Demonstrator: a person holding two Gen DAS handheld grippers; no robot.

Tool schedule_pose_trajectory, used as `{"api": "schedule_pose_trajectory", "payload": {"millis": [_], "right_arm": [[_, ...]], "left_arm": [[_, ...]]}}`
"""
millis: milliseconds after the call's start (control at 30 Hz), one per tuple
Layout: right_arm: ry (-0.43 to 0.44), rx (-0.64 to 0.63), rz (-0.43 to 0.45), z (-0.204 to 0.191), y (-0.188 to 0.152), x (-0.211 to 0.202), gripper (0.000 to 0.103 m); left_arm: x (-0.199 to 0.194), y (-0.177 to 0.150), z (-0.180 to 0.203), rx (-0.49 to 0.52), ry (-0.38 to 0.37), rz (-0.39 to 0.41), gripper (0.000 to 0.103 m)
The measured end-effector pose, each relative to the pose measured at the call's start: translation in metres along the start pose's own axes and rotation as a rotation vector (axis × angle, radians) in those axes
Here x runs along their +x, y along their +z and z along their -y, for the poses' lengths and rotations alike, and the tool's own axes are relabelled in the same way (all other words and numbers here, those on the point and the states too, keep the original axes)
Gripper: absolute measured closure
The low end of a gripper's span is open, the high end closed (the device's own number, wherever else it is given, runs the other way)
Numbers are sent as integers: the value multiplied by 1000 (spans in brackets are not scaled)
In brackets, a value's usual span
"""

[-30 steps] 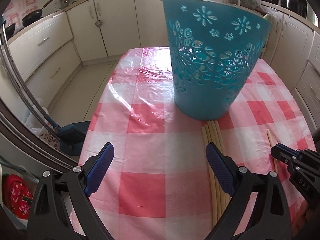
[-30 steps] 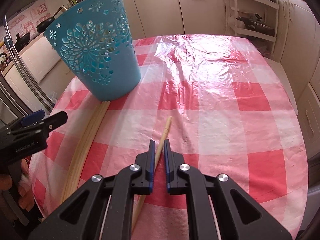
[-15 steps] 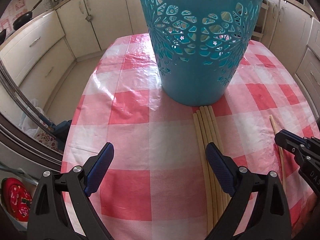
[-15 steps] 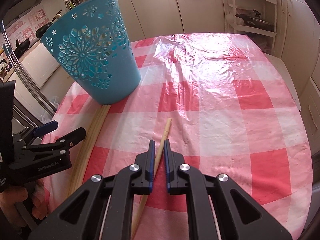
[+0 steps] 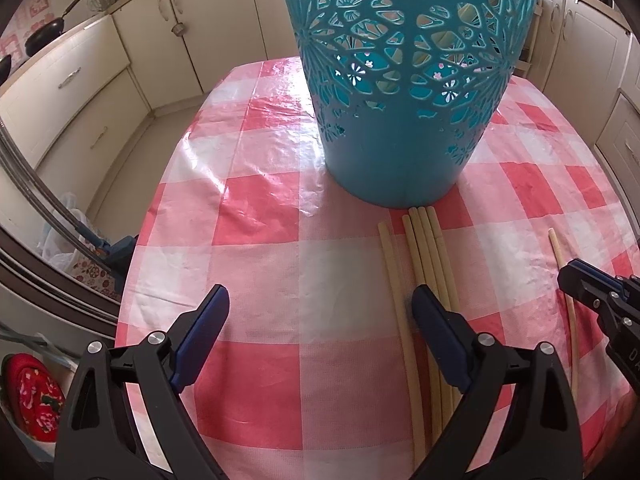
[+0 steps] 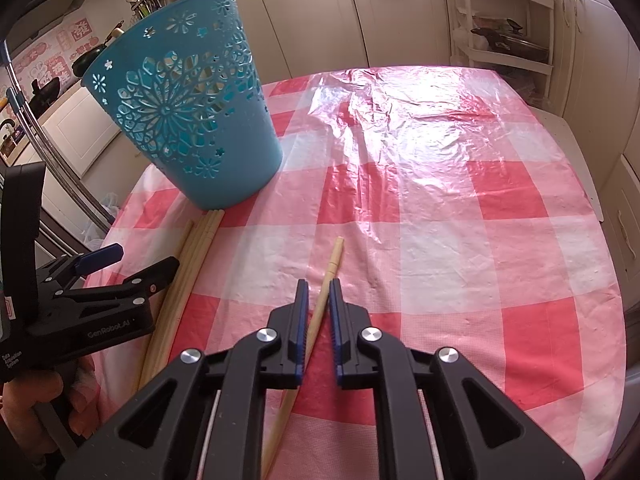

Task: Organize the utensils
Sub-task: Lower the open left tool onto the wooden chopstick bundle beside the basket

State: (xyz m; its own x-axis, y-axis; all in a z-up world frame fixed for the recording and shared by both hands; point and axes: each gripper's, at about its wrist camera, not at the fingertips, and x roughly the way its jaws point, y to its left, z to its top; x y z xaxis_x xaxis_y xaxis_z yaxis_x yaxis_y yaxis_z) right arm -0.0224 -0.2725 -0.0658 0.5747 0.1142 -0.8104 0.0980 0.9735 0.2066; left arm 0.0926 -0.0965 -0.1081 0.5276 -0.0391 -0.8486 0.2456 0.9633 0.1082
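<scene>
We find the right gripper (image 6: 318, 286) closed narrowly around a single chopstick (image 6: 334, 258) on the checked tablecloth (image 6: 460, 248). The left gripper (image 5: 320, 304) gapes wide over the cloth beside the chopstick bundle (image 5: 426, 248). Farther off stands the teal basket (image 5: 400, 92), touching the bundle's tips.

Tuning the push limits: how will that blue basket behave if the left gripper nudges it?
The blue basket looks like thin plastic full of cut-outs, so probably light and easy to slide on the glossy tablecloth. It is tall, wider at the rim than at the base, so a push high up may tip it. The chopsticks touching its base may shift too.
</scene>
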Motion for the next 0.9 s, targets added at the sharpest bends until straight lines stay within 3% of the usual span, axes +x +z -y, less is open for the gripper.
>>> {"api": "schedule_pose_trajectory", "payload": {"millis": [567,900], "right_arm": [[-27,-34,3,-6,1,1,84],[-19,-32,4,-4,3,1,74]], "left_arm": [[1,3,8,9,-33,1,18],[-4,5,30,46,-108,14,52]]}}
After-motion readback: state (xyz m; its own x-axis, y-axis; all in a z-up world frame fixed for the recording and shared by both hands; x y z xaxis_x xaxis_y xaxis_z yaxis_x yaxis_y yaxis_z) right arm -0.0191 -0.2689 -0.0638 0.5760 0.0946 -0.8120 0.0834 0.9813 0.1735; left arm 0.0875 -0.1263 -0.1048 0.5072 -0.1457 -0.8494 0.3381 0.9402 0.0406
